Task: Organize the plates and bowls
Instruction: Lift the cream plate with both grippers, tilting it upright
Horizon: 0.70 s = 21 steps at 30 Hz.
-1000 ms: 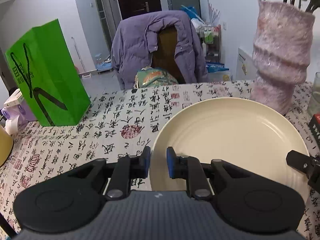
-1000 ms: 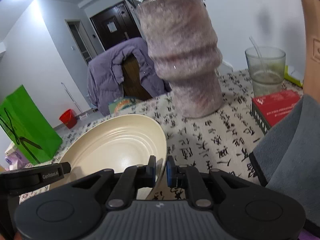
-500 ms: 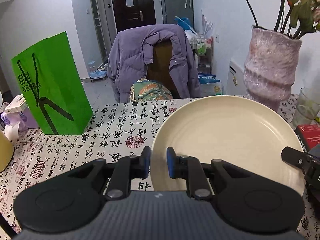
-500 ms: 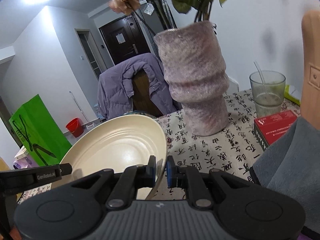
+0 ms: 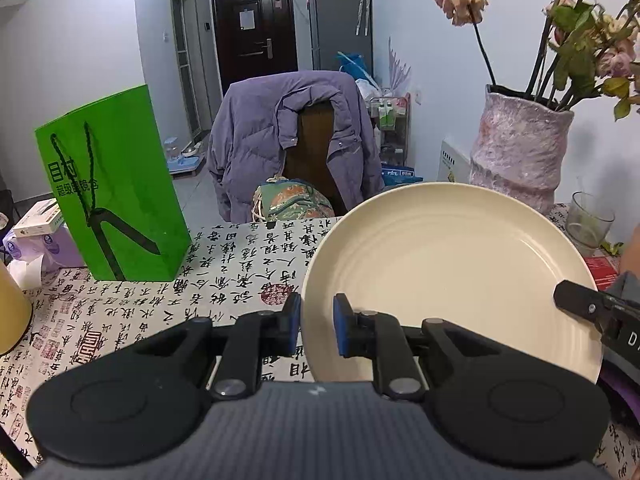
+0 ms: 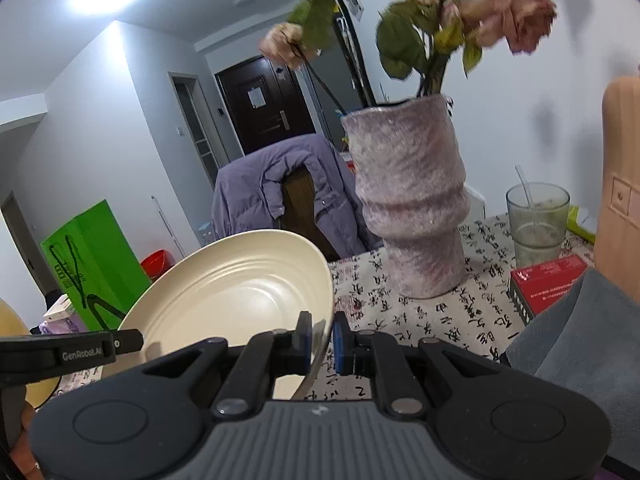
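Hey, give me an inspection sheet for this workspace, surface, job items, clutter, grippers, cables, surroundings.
Surface: table under a calligraphy-print cloth.
Job's things: one cream plate, empty, held clear of the cloth by both grippers.
Clutter: green paper bag, pink vase with wilted flowers, glass with straw, red box.
Grippers: left gripper shut on the plate's rim; right gripper shut on the opposite rim.
Cables: nothing seen.
Surroundings: chair draped with a purple jacket, dark door.
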Motion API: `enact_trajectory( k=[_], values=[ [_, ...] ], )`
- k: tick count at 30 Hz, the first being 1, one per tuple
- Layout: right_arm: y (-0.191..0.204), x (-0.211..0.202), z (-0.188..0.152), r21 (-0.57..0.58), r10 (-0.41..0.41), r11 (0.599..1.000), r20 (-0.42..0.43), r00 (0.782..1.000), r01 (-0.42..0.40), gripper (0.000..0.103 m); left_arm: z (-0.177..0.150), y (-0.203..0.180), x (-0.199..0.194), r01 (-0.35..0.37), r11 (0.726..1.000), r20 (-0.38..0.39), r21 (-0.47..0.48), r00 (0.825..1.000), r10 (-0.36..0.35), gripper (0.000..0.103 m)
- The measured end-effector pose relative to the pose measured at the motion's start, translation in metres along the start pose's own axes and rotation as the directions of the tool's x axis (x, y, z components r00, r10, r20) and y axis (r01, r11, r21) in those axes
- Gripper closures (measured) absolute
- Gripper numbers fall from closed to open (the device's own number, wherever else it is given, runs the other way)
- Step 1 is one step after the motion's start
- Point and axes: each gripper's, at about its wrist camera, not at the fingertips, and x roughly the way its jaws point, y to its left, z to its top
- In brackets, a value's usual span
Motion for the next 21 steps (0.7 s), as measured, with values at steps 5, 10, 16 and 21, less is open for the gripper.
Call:
enact_trajectory(
  k=[5, 10, 16, 21],
  values=[
    [0.013, -0.013, -0.003, -0.029, 0.001, 1.000, 0.030, 1.000, 0.000, 0.092, -0.006, 0.010, -0.009, 0.008, 1.000, -0.008, -0.005, 1.000, -0.008, 0.086],
    [0.024, -0.022, -0.006, -0.054, 0.000, 0.999, 0.048, 0.999, 0.003, 0.092, -0.013, 0.016, -0.017, 0.011, 1.000, -0.010, -0.009, 1.000, -0.011, 0.086],
    [0.025, -0.029, -0.010, -0.054, 0.000, 0.999, 0.037, 0.999, 0.002, 0.092, -0.012, 0.022, -0.031, 0.011, 1.000, 0.008, -0.018, 1.000, -0.011, 0.086],
    [0.022, -0.042, -0.014, -0.037, -0.002, 0.999, 0.034, 0.999, 0.003, 0.092, -0.014, 0.017, -0.048, 0.010, 1.000, 0.030, -0.009, 0.999, -0.009, 0.086]
  ],
)
